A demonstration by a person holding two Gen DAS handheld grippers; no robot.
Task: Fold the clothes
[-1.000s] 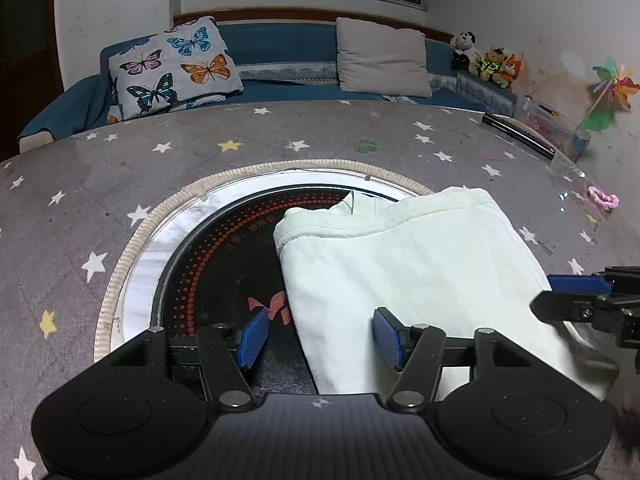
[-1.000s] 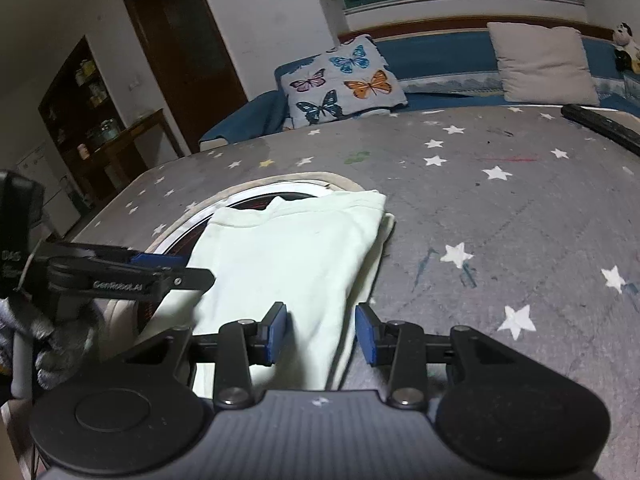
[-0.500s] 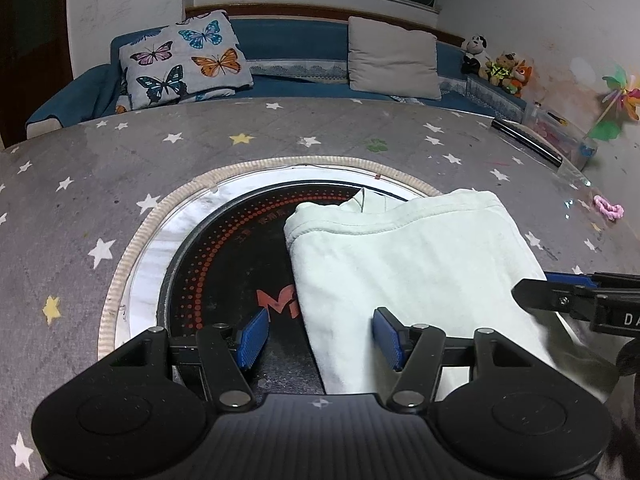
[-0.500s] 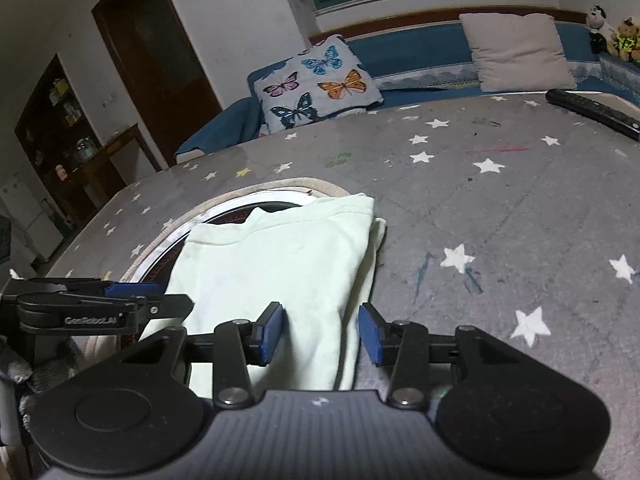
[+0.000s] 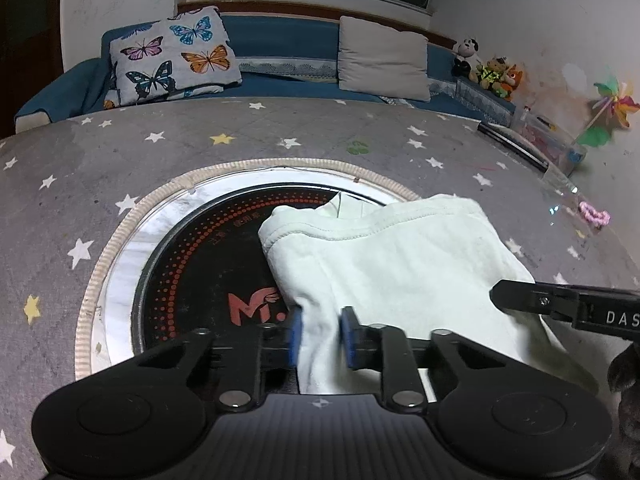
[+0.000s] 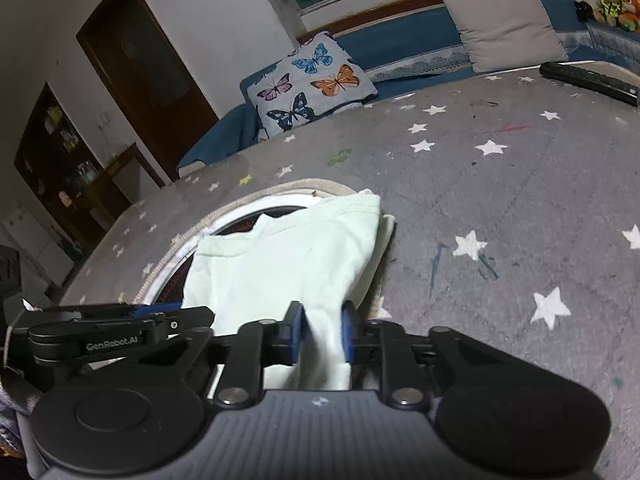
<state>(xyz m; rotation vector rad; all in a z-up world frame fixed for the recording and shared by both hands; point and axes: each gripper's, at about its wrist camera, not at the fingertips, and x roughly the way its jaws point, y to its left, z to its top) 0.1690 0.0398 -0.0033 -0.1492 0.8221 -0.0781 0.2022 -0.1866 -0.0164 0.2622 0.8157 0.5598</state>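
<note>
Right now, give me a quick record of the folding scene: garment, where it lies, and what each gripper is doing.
garment: pale green garment, partly folded
surface: grey star-print cover; the garment's left part overlaps a round black plate
left gripper: closing, near edge of the cloth bunched between its fingers
right gripper: closing, near right corner of the cloth between its fingers
background: butterfly pillow

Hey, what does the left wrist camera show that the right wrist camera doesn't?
Only the left wrist view: a pinwheel by the wall and the red logo on the black round plate. Only the right wrist view: a dark door and shelves. Both: the pale green garment, each claw closing on a pinch of it, left claw, right claw, plus the butterfly pillow.
</note>
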